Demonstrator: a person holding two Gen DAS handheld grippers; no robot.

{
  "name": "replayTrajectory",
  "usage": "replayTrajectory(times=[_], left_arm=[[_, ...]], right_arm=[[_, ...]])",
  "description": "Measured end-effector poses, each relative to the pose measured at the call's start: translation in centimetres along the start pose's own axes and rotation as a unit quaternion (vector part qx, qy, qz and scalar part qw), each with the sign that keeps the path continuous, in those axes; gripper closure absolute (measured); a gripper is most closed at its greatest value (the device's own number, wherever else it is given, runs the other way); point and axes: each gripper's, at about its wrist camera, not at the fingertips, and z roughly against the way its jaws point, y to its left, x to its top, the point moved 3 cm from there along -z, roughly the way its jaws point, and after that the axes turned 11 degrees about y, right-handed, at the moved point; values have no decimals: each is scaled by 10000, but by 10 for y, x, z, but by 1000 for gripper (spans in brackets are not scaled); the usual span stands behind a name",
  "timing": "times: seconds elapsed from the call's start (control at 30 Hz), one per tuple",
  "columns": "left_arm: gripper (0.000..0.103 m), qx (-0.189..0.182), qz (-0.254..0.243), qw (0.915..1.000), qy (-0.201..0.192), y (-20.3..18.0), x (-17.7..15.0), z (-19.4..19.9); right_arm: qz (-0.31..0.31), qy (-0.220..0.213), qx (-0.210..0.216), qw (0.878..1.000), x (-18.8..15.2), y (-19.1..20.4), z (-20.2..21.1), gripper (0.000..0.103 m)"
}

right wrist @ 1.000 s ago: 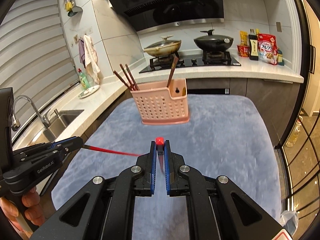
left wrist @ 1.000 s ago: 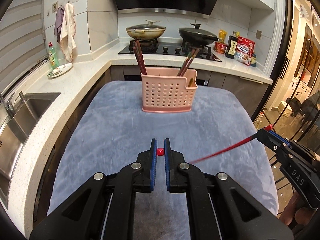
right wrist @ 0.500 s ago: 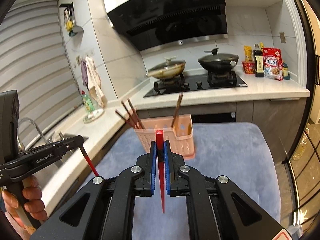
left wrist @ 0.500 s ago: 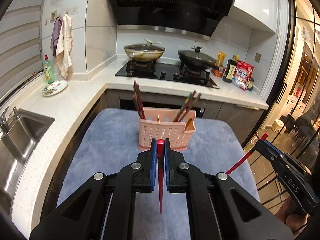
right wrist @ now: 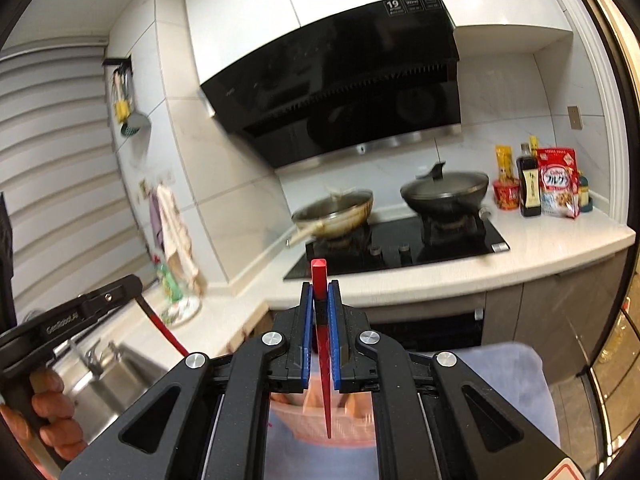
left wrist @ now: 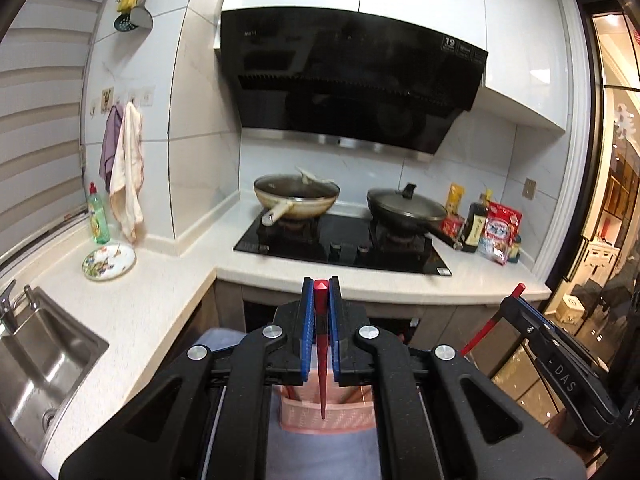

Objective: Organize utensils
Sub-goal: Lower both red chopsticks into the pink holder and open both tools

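My left tongs (left wrist: 321,300) clamp a red chopstick (left wrist: 321,360); my right tongs (right wrist: 320,304) clamp another (right wrist: 323,380) (both point down over the pink basket (left wrist: 328,416)).

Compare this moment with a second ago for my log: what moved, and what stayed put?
Both grippers rose and tipped upward; each red chopstick swung from lying level to hanging tip-down over the pink basket. The left gripper and right gripper kept their chopsticks, left chopstick, right chopstick; nothing was released. The basket and the pans on the stove stayed put.
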Motion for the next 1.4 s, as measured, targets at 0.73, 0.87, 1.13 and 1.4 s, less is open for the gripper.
replayTrajectory(times=[0.73,0.87,1.13,1.4], left_arm=[[96,213,-26,9982,553,8,-25,-106],[96,216,-42,9977,647,8,-32,-116],[96,237,-42,9961,846,9,-44,-132],[96,167,74,9949,996,15,-55,-139]], right_arm=[[-199,833,-71,9963,-40,-20,-122,96],[-213,960,-59,9951,-50,-23,-133,96],[-171,1186,-100,9927,-69,-23,-148,96],[-129,1308,-137,9912,-80,-27,-148,96]])
